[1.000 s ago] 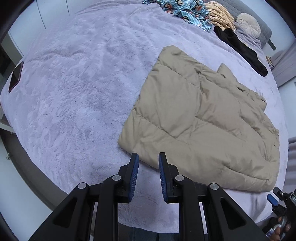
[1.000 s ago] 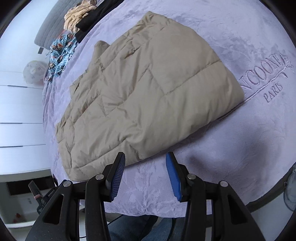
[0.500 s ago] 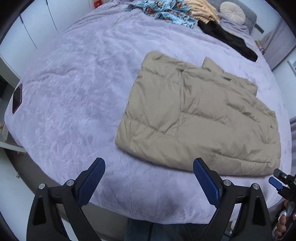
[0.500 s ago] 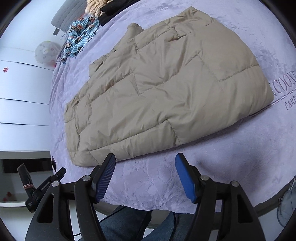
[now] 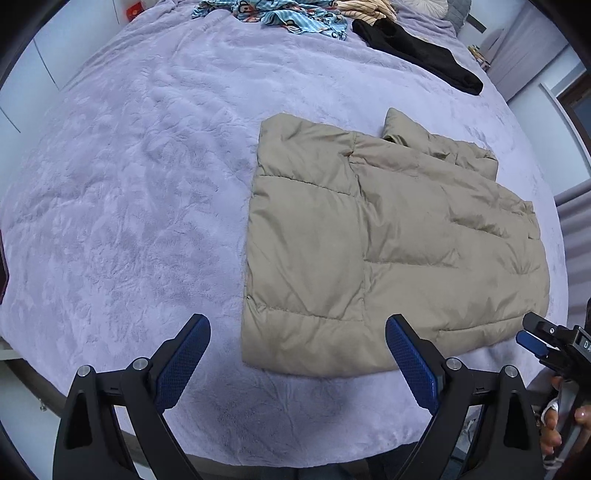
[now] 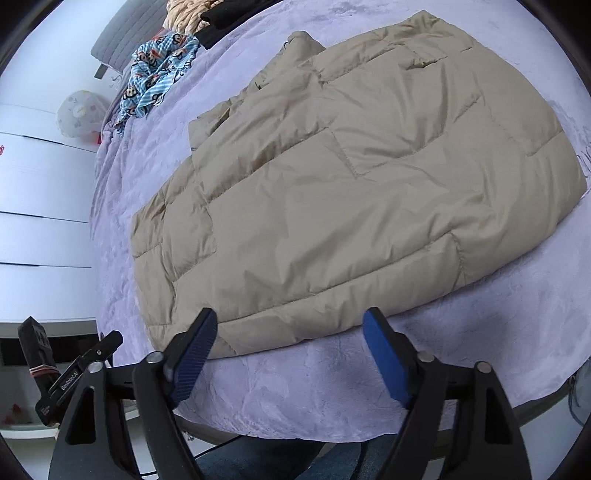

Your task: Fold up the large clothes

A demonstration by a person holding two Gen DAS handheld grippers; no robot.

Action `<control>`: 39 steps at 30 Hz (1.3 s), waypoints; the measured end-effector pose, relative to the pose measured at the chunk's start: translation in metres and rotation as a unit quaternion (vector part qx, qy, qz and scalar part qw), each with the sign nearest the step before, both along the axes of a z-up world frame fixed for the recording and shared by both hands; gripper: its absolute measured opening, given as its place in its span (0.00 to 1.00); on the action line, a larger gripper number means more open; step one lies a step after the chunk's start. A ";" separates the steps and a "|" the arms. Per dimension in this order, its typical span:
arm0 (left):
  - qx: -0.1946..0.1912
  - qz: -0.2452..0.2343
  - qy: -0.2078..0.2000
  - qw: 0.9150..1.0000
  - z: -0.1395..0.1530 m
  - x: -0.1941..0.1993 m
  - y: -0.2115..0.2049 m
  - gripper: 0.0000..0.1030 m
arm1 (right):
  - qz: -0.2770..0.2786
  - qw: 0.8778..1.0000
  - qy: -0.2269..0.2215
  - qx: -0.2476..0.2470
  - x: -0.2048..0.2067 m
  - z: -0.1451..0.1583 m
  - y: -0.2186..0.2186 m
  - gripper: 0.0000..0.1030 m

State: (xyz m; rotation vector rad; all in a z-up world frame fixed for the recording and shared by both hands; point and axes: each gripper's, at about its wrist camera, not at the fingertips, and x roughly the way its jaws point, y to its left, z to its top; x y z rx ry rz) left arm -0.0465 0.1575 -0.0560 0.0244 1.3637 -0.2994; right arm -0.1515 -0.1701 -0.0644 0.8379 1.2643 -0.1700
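**Folded puffer jacket on a bed, both grippers released above it**

We see a beige quilted puffer jacket [image 5: 388,236] lying folded into a rough rectangle on a bed [image 5: 129,184] covered in soft, crushed-pile lilac plush. The jacket's shell is smooth and slightly glossy, stitched into puffy panels, with its collar end bunched toward the far side.

Our left hand-held gripper [image 5: 297,363] points steeply down over the near corner of the jacket, its blue ribbed pads spread wide and gripping nothing. Our right hand-held gripper [image 6: 288,354] is tilted down over the jacket's near edge; its jaws have just been opening and stand apart, with nothing pressed between them. In the left view, fingers of a hand [image 5: 554,432] show at the lower right edge.

Far across the bed lie a blue cartoon-print cloth [image 5: 291,16], a black garment [image 5: 417,51] and a cream striped one [image 5: 365,5], partly cut off by the frame. Embossed lettering beside the jacket is mostly hidden.
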 end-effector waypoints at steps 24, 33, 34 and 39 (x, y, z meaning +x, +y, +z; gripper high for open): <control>-0.154 -0.040 0.095 0.983 -0.067 0.082 0.049 0.93 | 0.042 0.997 0.070 -0.007 0.041 -0.013 0.059 0.84; -0.265 -0.086 0.209 0.938 -0.134 0.110 0.020 0.93 | 0.023 0.995 0.095 -0.019 0.034 -0.016 0.056 0.84; -0.277 -0.095 0.217 0.931 -0.138 0.113 0.011 0.93 | 0.022 0.995 0.098 -0.021 0.033 -0.016 0.056 0.84; -0.306 -0.133 0.246 0.910 -0.154 0.121 -0.029 0.93 | 0.020 0.994 0.105 -0.033 0.032 -0.011 0.054 0.84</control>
